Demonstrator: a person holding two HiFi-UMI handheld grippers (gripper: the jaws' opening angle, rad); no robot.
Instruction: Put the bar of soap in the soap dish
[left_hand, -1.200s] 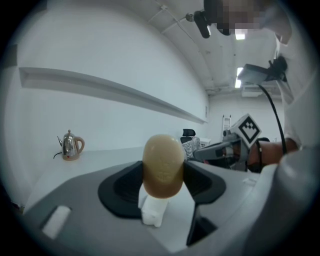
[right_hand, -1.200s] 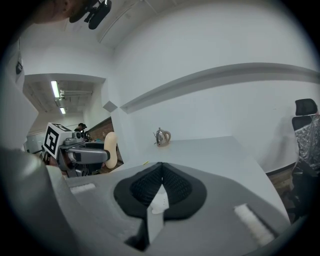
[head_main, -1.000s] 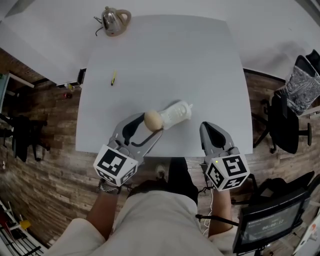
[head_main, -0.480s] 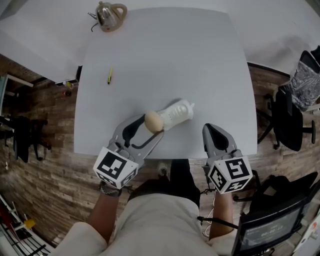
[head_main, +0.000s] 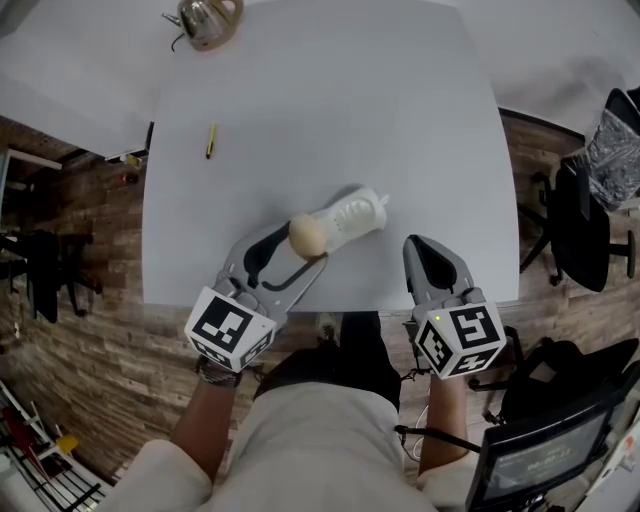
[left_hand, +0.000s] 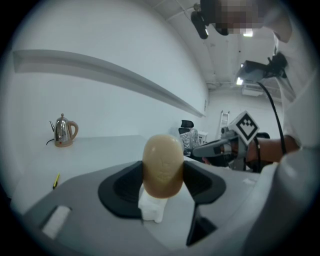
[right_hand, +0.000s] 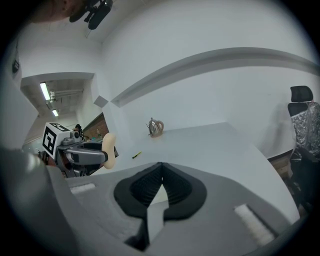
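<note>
My left gripper (head_main: 303, 243) (left_hand: 162, 175) is shut on the tan oval bar of soap (head_main: 307, 235) (left_hand: 162, 167), which stands upright between the black pads. It hovers over the near end of the white soap dish (head_main: 350, 217) that lies on the white table (head_main: 320, 120); in the left gripper view a corner of the dish (left_hand: 151, 207) shows just under the soap. My right gripper (head_main: 428, 258) (right_hand: 160, 187) is to the right at the table's front edge, its jaws shut with nothing between them. The soap (right_hand: 108, 149) also shows at the left of the right gripper view.
A steel kettle (head_main: 203, 20) (left_hand: 63, 131) (right_hand: 155, 127) stands at the table's far left corner. A yellow pen (head_main: 211, 140) (left_hand: 56, 180) lies on the left side. Black office chairs (head_main: 585, 215) stand to the right of the table, and a monitor (head_main: 545, 450) is near right.
Both grippers have sunk slightly; the left one still holds the soap over the dish's near end. The head view has shifted, so the table sits a little higher in frame.
</note>
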